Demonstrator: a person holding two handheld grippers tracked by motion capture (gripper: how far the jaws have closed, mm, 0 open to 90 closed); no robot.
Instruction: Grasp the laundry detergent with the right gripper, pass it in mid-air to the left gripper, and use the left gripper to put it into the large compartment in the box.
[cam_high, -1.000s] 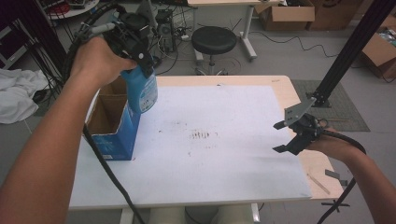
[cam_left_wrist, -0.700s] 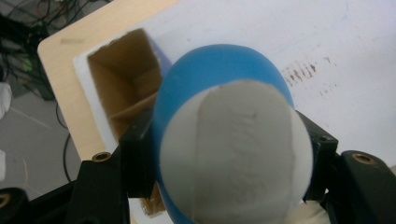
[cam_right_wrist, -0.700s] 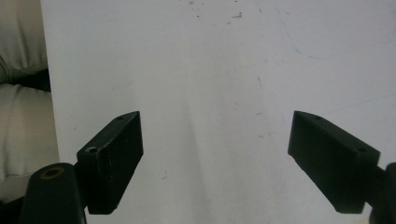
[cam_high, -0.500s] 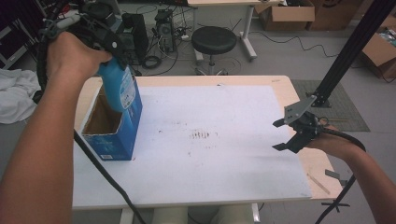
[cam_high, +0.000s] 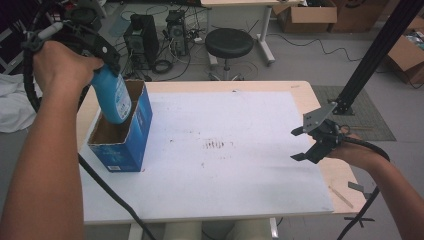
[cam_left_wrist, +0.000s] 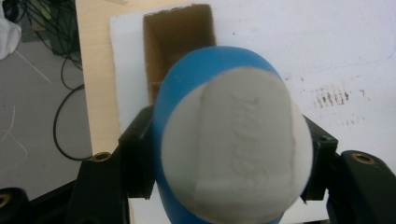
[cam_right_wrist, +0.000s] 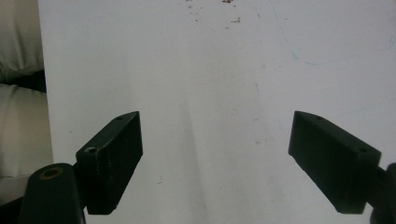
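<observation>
The left claw (cam_high: 107, 75) clamps a blue bottle (cam_high: 113, 97) by its sides, holding it tilted over the open top of the blue cardboard box (cam_high: 131, 137) at the far left of the counter (cam_high: 240, 190). The bottle's lower end sits just inside the box's opening. At the right edge, the right claw (cam_high: 300, 143) hovers with jaws wide and nothing between them.

A blue bottle (cam_high: 114, 99) with a white base hangs tilted at the upper left of the frame, its lower end dipping into the box. The open-topped blue cardboard box (cam_high: 125, 145) stands upright at the tabletop's left edge.
</observation>
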